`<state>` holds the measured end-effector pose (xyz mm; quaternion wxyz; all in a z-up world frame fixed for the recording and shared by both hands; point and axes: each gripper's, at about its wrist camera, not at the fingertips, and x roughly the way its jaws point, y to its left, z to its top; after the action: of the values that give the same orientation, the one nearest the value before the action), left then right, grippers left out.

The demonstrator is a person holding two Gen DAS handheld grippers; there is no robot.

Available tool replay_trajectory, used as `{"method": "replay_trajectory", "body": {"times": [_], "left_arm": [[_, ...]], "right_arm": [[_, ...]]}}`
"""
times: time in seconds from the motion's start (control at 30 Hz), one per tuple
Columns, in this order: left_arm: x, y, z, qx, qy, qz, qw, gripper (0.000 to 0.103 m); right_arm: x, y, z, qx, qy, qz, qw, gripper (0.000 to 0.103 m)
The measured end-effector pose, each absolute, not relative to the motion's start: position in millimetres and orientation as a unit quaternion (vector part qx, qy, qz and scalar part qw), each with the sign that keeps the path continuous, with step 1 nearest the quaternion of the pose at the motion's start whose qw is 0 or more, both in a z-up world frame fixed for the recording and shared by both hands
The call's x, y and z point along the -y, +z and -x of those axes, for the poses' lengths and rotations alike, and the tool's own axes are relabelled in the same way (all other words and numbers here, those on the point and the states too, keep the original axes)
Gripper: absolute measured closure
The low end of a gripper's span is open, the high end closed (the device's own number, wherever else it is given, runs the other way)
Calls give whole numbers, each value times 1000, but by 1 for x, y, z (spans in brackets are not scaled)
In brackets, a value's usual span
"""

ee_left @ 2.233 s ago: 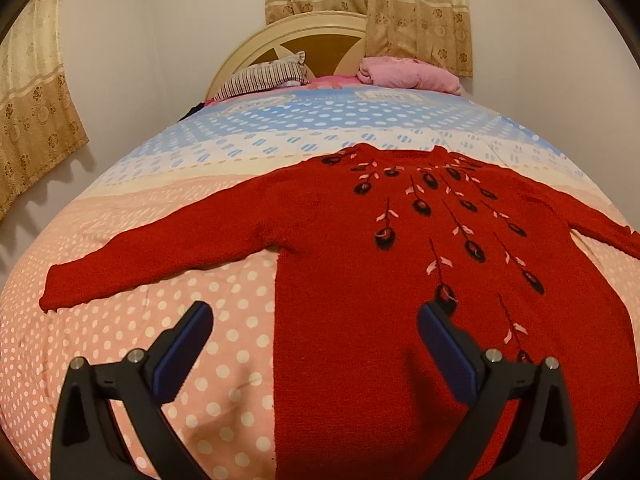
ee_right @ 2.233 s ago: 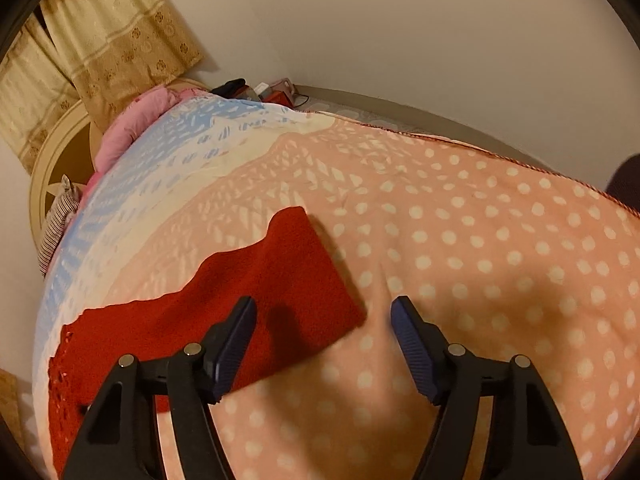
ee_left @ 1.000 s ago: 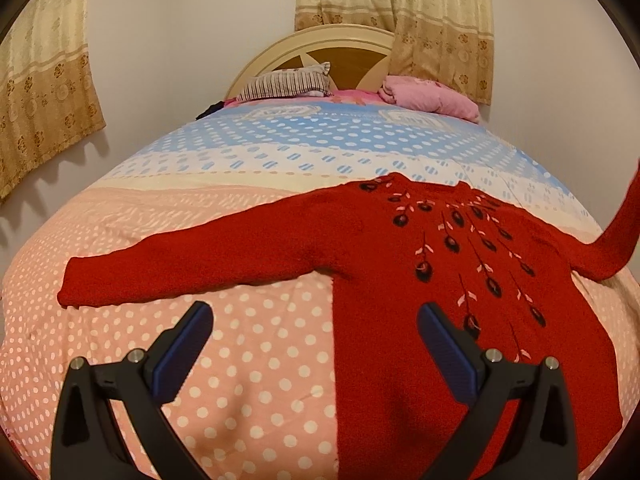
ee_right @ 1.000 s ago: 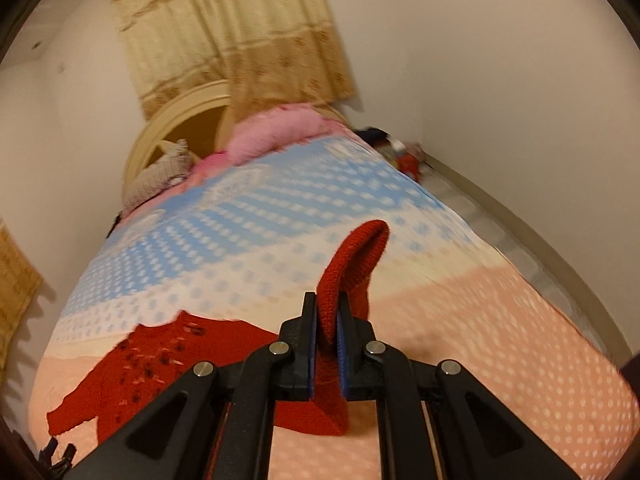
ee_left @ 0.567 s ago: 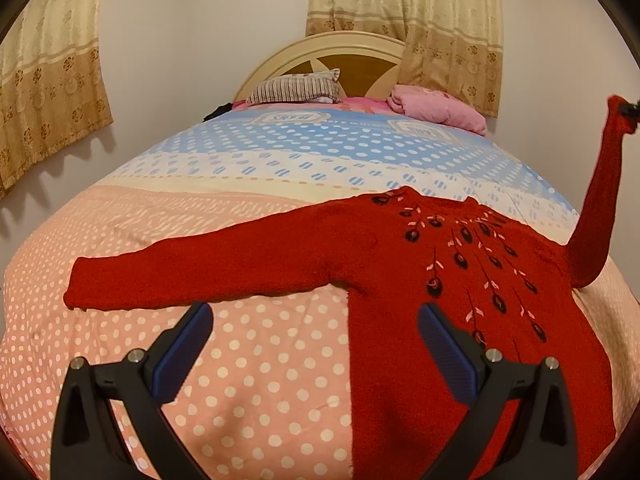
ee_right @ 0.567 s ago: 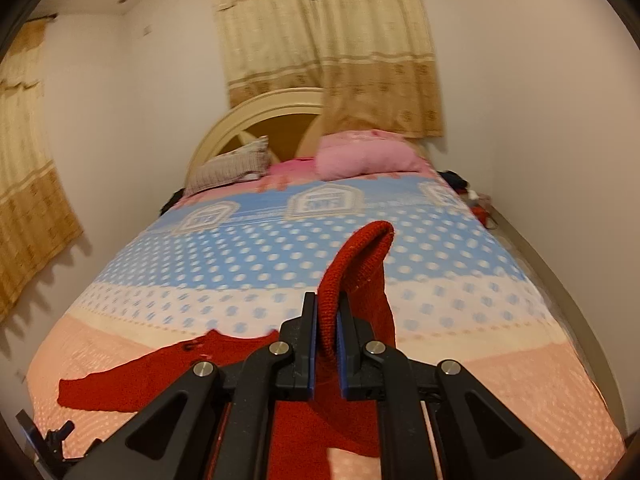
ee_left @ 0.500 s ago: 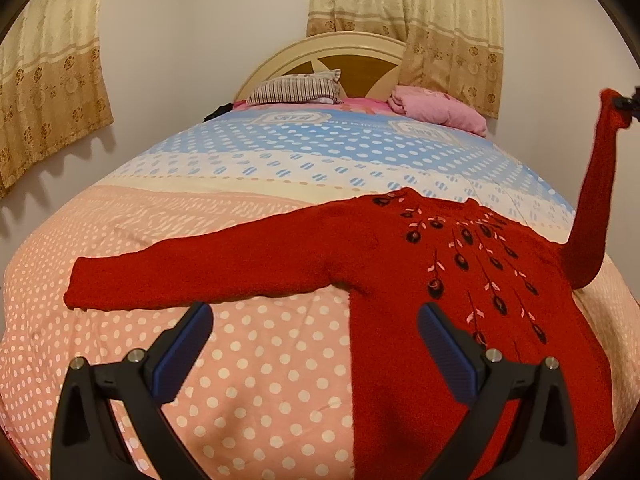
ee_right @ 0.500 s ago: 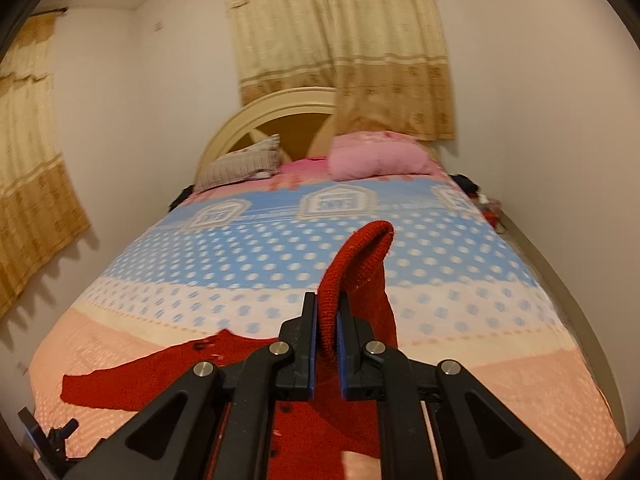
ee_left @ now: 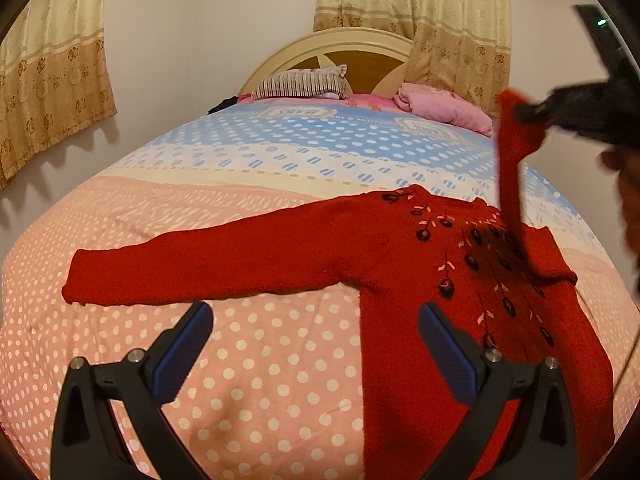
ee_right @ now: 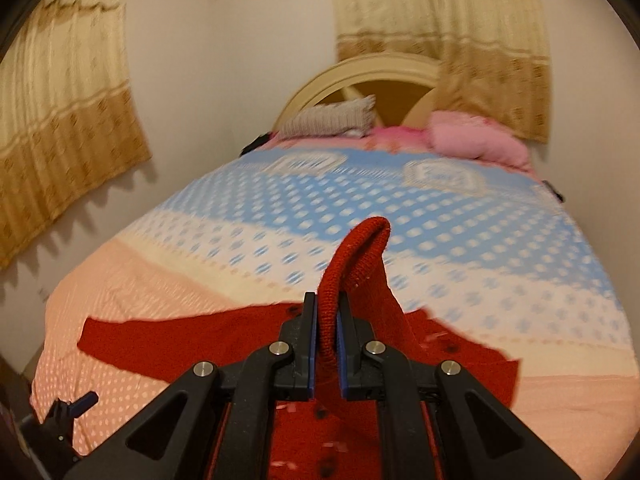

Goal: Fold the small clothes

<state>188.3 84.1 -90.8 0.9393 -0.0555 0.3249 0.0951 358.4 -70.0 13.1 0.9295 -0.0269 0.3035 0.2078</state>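
The red knitted sweater (ee_left: 400, 264) lay flat on the polka-dot bed (ee_left: 240, 360), frame centre. The right gripper (ee_right: 327, 334) pinched its raised sleeve; the left gripper (ee_left: 316, 340) hovered with fingers wide.

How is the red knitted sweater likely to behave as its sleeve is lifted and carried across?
Probably floppy: the sleeve droops limply from the right gripper. The red knitted sweater looks thick, so it likely drags rather than slides. The body seems heavy enough to stay put.

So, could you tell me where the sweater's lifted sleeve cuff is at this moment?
The cuff is clamped in the right gripper, held up over the red sweater body on the bed, toward its right side.
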Motion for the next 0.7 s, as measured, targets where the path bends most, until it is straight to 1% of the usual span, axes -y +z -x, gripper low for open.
{"method": "replay_trajectory", "body": {"times": [0.1, 0.13, 0.17, 0.23, 0.33, 0.43, 0.67, 0.7], "left_arm": [[-86, -95, -191, -330, 98, 54, 937, 0], [-86, -96, -192, -332, 99, 54, 936, 0], [-88, -98, -193, -335, 98, 54, 935, 0], [-90, -101, -195, -339, 95, 58, 934, 0], [-95, -108, -199, -349, 88, 69, 931, 0], [-95, -114, -202, -354, 80, 76, 929, 0], [-90, -113, -227, -349, 48, 100, 931, 0], [-89, -113, -236, -353, 47, 102, 929, 4]], "right_arm": [[35, -39, -369, -339, 257, 11, 905, 95], [27, -53, -372, -354, 266, 12, 896, 88], [20, -69, -372, -372, 271, 16, 888, 65], [18, -97, -364, -395, 284, 18, 874, 34], [32, -123, -341, -408, 313, 17, 857, 34], [68, -135, -322, -417, 292, 24, 860, 34], [188, -125, -310, -410, 192, -32, 891, 34], [201, -123, -307, -406, 179, -40, 895, 34]]}}
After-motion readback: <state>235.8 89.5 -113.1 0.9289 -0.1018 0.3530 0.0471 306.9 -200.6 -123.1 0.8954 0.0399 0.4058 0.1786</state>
